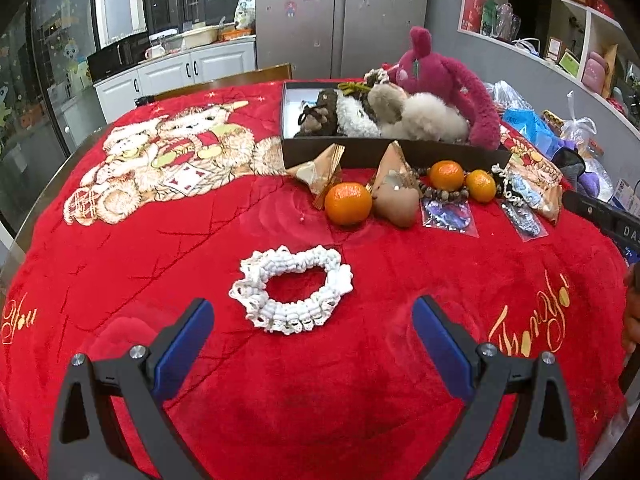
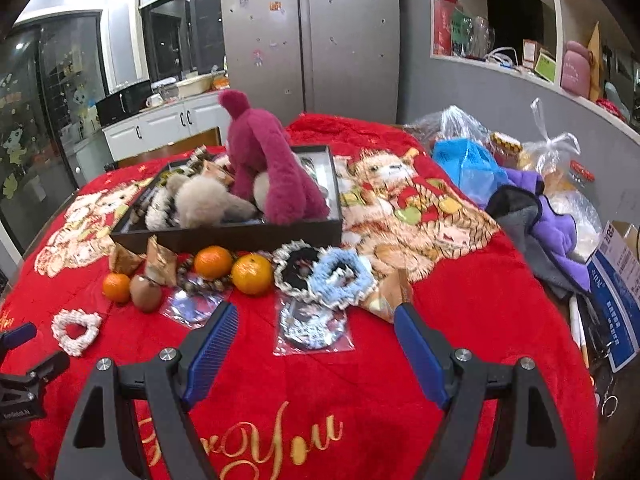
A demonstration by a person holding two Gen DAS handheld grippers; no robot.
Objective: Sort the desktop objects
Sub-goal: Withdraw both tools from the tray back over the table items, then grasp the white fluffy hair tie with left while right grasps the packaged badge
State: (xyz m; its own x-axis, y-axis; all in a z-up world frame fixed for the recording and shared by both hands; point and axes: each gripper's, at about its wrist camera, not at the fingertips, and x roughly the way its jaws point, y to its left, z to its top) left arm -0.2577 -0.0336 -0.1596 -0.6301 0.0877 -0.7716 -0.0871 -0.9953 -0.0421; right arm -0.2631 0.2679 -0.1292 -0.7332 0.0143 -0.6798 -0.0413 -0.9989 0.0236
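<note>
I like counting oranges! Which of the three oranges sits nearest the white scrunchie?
The orange at the left end of the row, beside the brown pouch. The other two sit further right, by the bead bracelet, away from the white scrunchie.

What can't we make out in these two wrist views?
- Box floor: both views, covered by the pink plush and fluffy toys.
- Bag contents at far right: right wrist view, hidden by blue bag and clear plastic.
- Packet contents: right view, glare and small size.
- Right gripper: left view, cut off by the edge; only a black part shows.
- Person's hands: out of both views.
</note>
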